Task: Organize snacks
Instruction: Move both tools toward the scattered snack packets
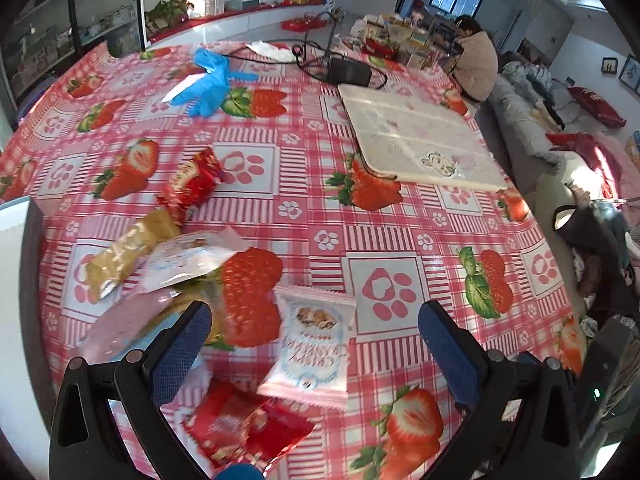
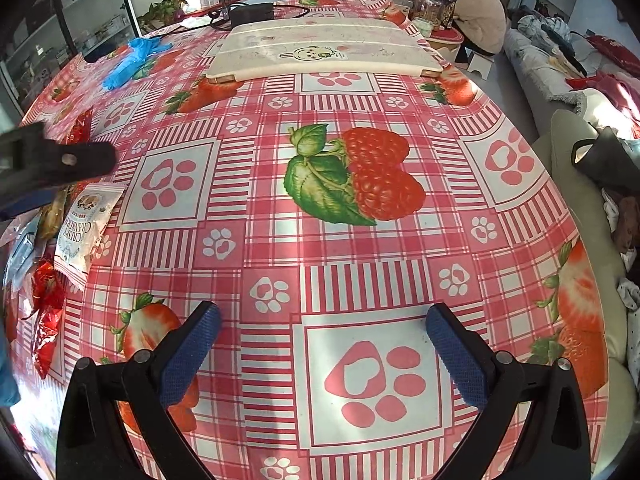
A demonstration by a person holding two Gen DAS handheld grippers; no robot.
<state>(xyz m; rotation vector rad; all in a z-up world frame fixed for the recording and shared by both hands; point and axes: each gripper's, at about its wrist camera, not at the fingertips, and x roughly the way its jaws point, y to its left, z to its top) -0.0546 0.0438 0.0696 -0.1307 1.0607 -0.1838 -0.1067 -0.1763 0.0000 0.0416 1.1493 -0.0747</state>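
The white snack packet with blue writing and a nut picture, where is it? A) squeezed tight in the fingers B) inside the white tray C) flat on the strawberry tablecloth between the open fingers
C: the white snack packet with blue writing lies flat on the strawberry tablecloth, with the left gripper open around it, not touching.

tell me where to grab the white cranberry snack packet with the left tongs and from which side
Take the white cranberry packet across its narrow width at mid-body, coming straight down from above. It lies flat on the tablecloth between the open left tongs, its long axis running away from the camera, so the fingers can close on its two long edges. Avoid the near end: it rests close against the red wrapper.
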